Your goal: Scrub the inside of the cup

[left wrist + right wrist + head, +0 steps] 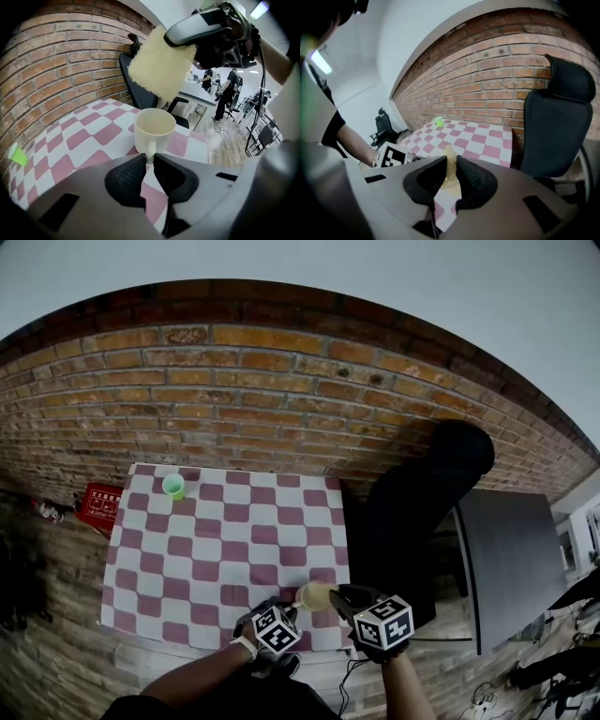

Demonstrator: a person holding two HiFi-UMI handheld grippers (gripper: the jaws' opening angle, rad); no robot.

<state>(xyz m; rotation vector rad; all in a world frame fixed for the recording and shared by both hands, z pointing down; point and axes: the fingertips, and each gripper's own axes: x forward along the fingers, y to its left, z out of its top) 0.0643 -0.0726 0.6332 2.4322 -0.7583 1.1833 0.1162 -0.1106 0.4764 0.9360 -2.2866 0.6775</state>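
Far left on the floor, a red box [99,505] at the foot of the brick wall [281,381]. Next, a small green cup [173,486] upright on the far left corner of the pink-and-white checked table [206,549], well apart from everything else. At the near edge, the left gripper [149,161] clamped on the handle of a cream cup [154,129], jaws nearly together with the thin handle pinched between them. Cup upright, mouth open upward, at the table's near right corner, base hidden, so contact with the cloth unclear. Just above the rim and not touching it, a pale yellow sponge [161,63] hanging tilted. Further right, the right gripper [450,161] closed tight on that sponge, its edge squeezed between the pads. At right, past the table's edge, a black office chair [555,126] against the wall.
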